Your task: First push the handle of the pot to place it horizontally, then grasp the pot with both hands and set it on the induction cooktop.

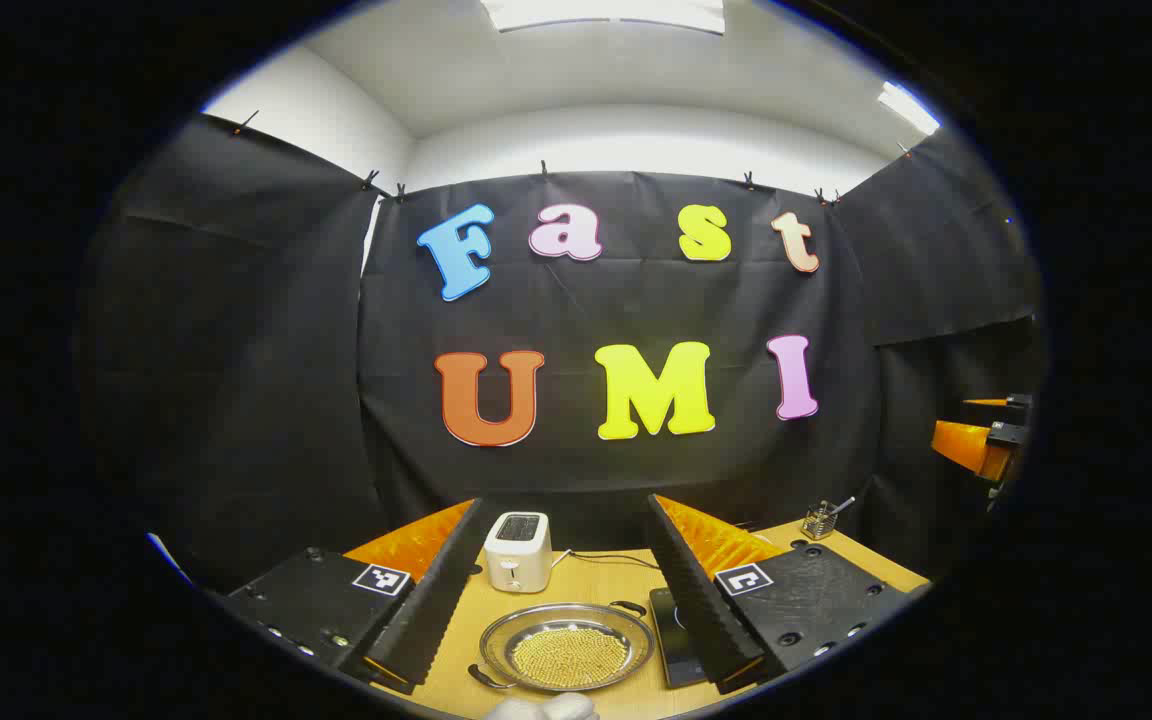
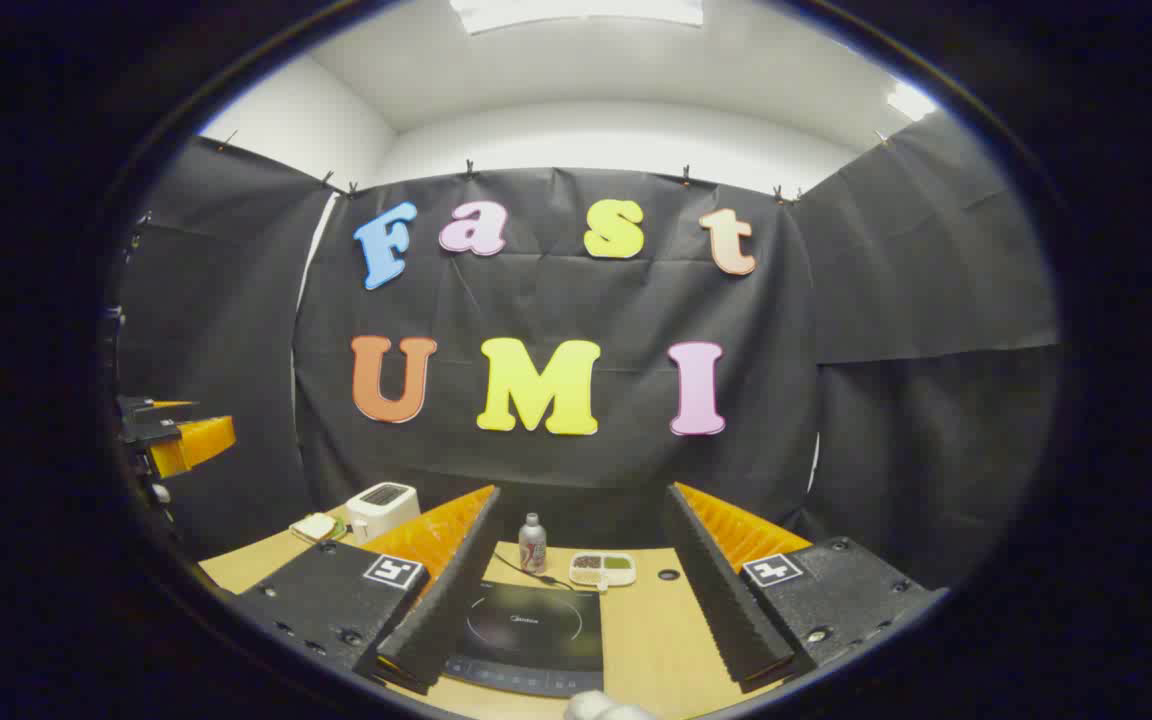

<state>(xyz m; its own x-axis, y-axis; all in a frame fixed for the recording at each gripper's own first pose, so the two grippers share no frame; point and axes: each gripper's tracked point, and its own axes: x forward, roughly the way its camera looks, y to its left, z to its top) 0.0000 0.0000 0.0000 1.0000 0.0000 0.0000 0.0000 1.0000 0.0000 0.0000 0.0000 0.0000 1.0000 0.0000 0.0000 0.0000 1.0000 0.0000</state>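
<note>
Wooden table [image 1: 576,600] shows in the left gripper view, smooth and pale. On it sits the pot [image 1: 566,650], a shallow round metal pan with a shiny rim, holding a bed of small yellow grains. One dark looped handle [image 1: 626,606] shows at its far right rim and another at its near left rim. The left gripper [image 1: 566,610] hangs above and near the pot, its two ribbed fingers spread wide apart and touching nothing. A white boxy toaster [image 1: 518,551] stands beyond the pot (a cord trails to its right). Just right of the pot lies the edge of the flat black cooktop [image 1: 674,635]. At the far right edge of this view, the other gripper [image 1: 986,440] shows partly.

In the right gripper view, the right gripper [image 2: 591,610] also hangs released, fingers wide, over the cooktop [image 2: 533,635], a glossy slab with a faint ring, bare on top. Beyond it stand a small bottle [image 2: 532,543] and a divided white tray [image 2: 602,569]. Bare table [image 2: 661,640] lies to the cooktop's right.
</note>
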